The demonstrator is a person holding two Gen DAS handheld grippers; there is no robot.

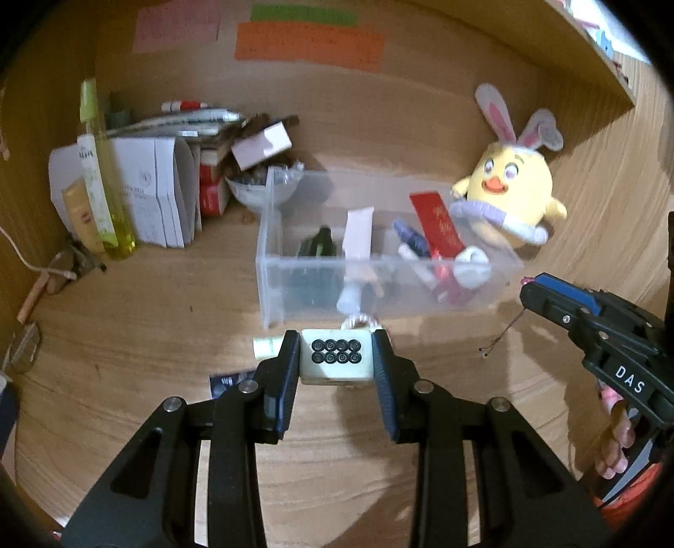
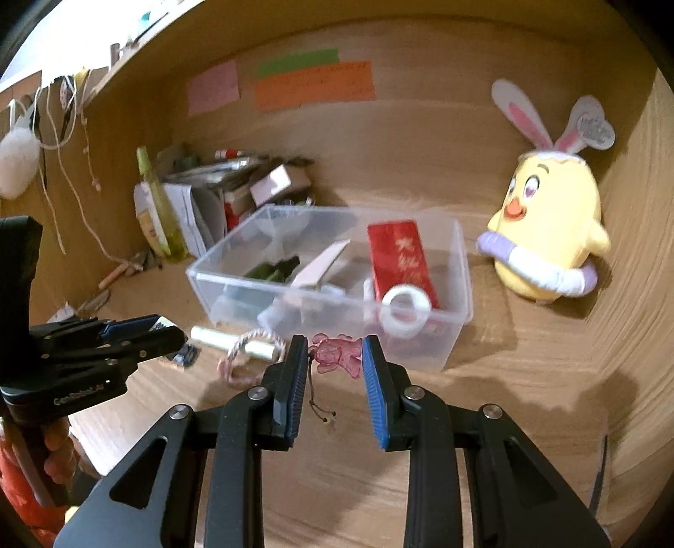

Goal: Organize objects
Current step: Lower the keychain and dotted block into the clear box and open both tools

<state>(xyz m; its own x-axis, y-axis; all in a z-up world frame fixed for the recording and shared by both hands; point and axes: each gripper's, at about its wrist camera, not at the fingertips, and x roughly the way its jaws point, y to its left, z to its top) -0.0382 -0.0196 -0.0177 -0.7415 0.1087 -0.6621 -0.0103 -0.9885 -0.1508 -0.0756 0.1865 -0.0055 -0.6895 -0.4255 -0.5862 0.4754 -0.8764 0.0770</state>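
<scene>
Wooden desk (image 1: 147,337) spreads beneath both our tools, walled at the back by a panel with pink, green and orange paper notes (image 1: 309,40). On it we see a clear plastic box (image 1: 379,291) holding a red packet (image 1: 436,225), a pale tube (image 1: 357,234), a white ring (image 2: 406,311) and some dark pens. To the right of the box, well apart from it, a yellow chick toy (image 1: 512,185) with rabbit ears leans against the side wall. At the back left we make out a pile of white booklets (image 1: 156,185), markers and a yellow-green spray bottle (image 1: 103,181).

Our left gripper (image 1: 337,362) is clamped on a small pale green block (image 1: 337,358) with eight black buttons on top, held clear of the desk in front of the box. Our right gripper (image 2: 332,358) pinches a pink see-through charm (image 2: 339,356) whose thin brown cord (image 2: 314,396) dangles below, just in front of the box's near corner.

On the desk between the tools lie a small silver tube (image 2: 236,342) and a pink-and-white twisted cord loop (image 2: 240,362), the loop draped over the tube.
</scene>
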